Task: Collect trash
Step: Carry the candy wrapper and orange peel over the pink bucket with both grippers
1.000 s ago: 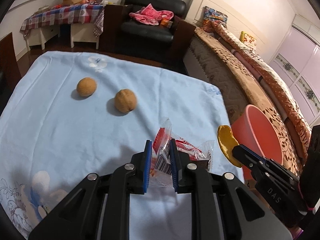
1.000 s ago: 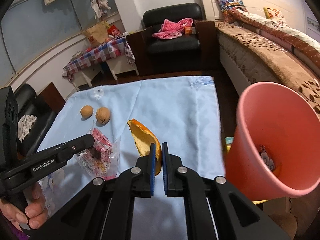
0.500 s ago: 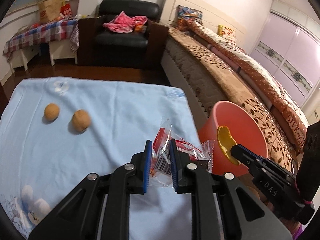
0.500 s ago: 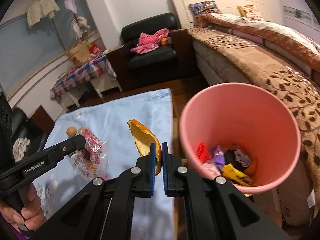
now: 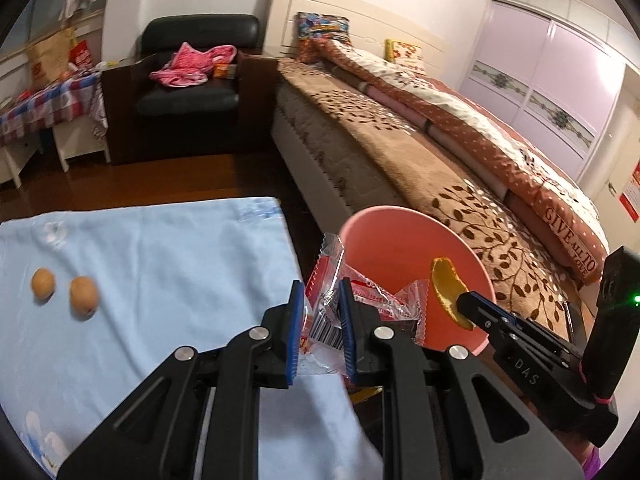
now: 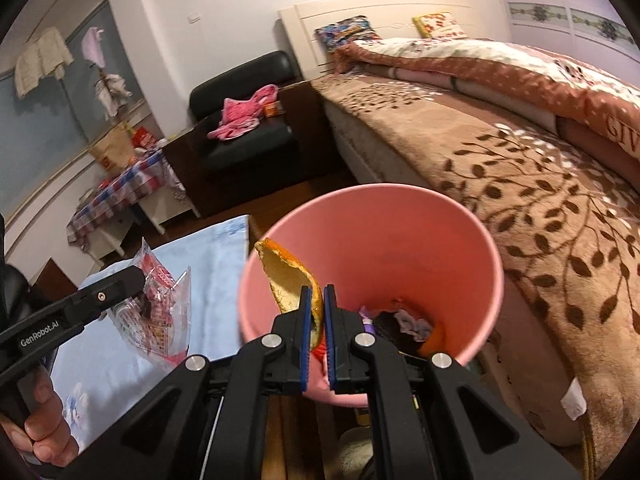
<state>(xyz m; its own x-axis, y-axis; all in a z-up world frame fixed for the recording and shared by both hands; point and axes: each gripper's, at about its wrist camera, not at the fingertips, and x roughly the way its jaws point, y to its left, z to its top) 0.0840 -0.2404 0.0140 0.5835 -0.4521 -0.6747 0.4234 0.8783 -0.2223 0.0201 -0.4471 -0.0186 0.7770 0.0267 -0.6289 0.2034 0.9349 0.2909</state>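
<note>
the right gripper [image 6: 316, 312] jaws pinch a curled orange peel [image 6: 292, 276] over the round pink plastic bin [image 6: 472, 248], the left gripper [image 5: 320, 320] jaws squeeze a crinkly clear-and-red wrapper [image 5: 332, 276] beside it, so i think both must let go next.

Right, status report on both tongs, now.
Left tongs shut on clear red-printed plastic wrapper. Right tongs shut on orange peel, above round pink plastic bin. Nothing in the way.

Home bedroom: bed [image 5: 420, 148] with brown leaf-patterned cover at 2 o'clock, black armchair [image 5: 192, 92] holding pink clothes at 11, lilac wardrobe doors [image 5: 560, 92] far right, checked-cloth side table [image 5: 48, 104] at 9
</note>
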